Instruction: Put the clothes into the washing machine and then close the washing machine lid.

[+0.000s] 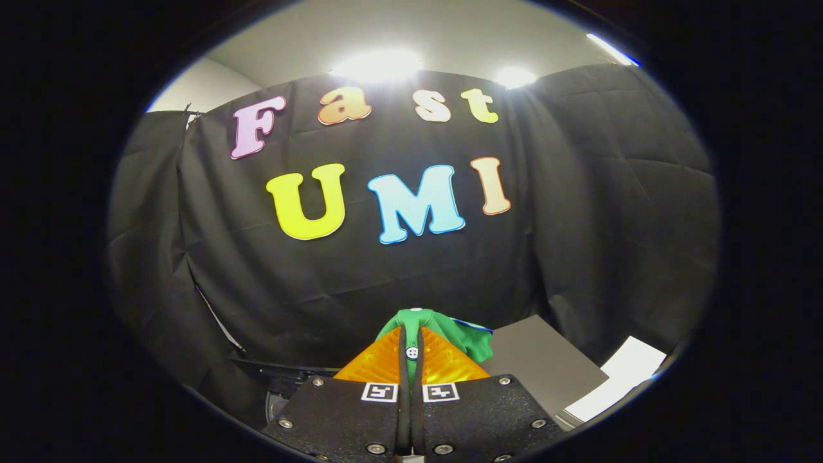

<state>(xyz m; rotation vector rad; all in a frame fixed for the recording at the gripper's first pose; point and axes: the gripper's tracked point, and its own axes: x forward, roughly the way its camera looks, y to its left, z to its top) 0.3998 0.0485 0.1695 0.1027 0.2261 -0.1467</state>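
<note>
Holding: the gripper point(411, 341) has its fingers pressed together on a green cloth point(472, 337), which bunches over their tips and spills to the right.
Why so: clamped at a fold and lifted, the cloth hangs free of what lies below, ready to carry to the washing machine.
Button: a small white button point(412, 352) sits in the slit between the fingers, so the grip seems to be on a buttoned edge.
Just beyond, right: a grey flat panel point(546, 363), perhaps the machine's lid, though I cannot tell; past it a white sheet point(627, 376).
Just beyond, left: a dark curved rim point(276, 402) low beside the gripper, too hidden to name.
Room: open air ahead up to the black cloth wall point(578, 225); nothing stands in the way forward.
Edges to mind: the panel's near corner lies close under the hanging cloth and could snag it.
Task so far: cloth in hand, not yet in the machine.
</note>
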